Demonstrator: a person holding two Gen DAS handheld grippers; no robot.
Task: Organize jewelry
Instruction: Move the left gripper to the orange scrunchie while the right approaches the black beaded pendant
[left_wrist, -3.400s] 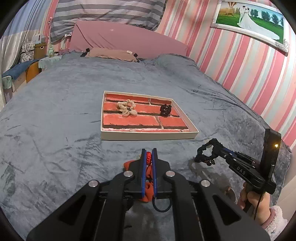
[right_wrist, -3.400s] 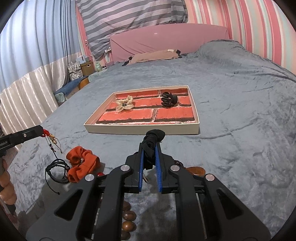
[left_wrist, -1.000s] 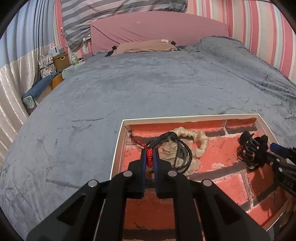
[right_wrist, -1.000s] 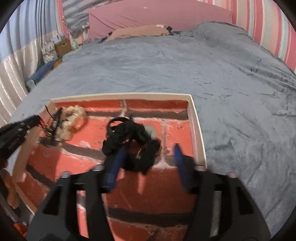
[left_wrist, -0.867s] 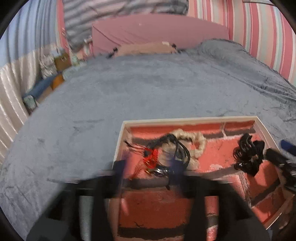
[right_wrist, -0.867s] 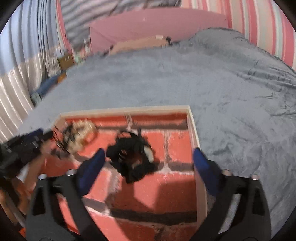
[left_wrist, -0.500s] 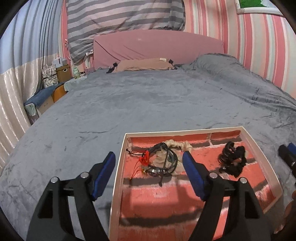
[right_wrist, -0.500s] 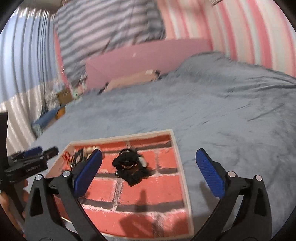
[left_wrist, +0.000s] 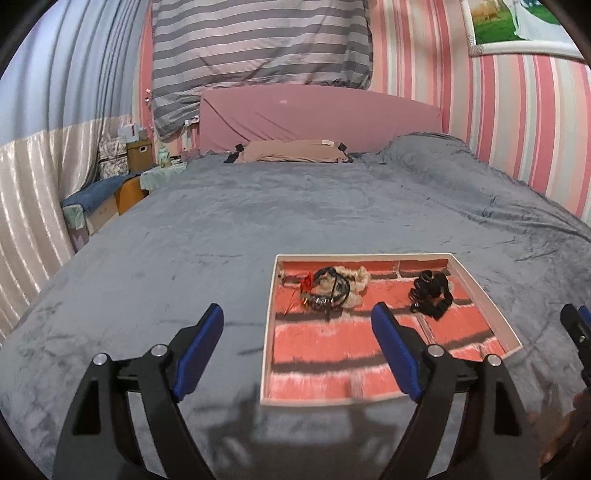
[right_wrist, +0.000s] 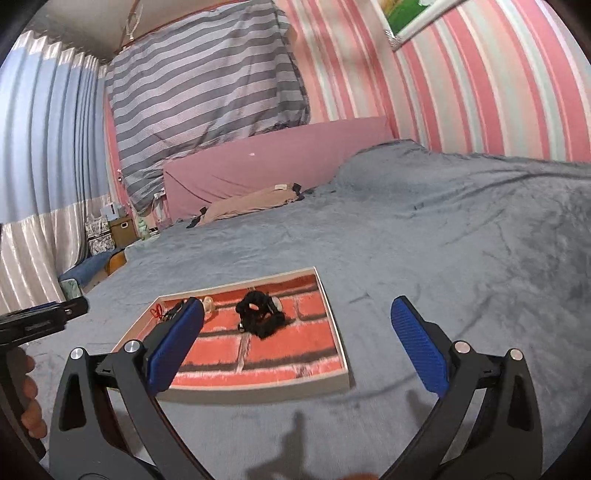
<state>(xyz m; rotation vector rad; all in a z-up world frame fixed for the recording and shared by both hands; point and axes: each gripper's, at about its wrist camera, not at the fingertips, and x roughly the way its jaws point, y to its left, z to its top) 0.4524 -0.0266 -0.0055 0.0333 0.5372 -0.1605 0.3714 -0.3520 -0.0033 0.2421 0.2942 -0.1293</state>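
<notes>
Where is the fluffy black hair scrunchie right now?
In the left wrist view, the fluffy black hair scrunchie lies inside the shallow brick-patterned tray, near its far right corner, apart from the cream scrunchie to its left.

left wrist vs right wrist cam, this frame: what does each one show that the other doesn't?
Left wrist only: the cream scrunchie in full under the black cord bracelet, and the left gripper itself, its jaws opening with nothing between them.

Right wrist only: the right gripper, wide open and empty, and the hand holding the left gripper; here a blue pad hides most of the scrunchie.

Both: the brick-print tray on the grey blanket, the black scrunchie pile, the red tassel, the pink headboard.
</notes>
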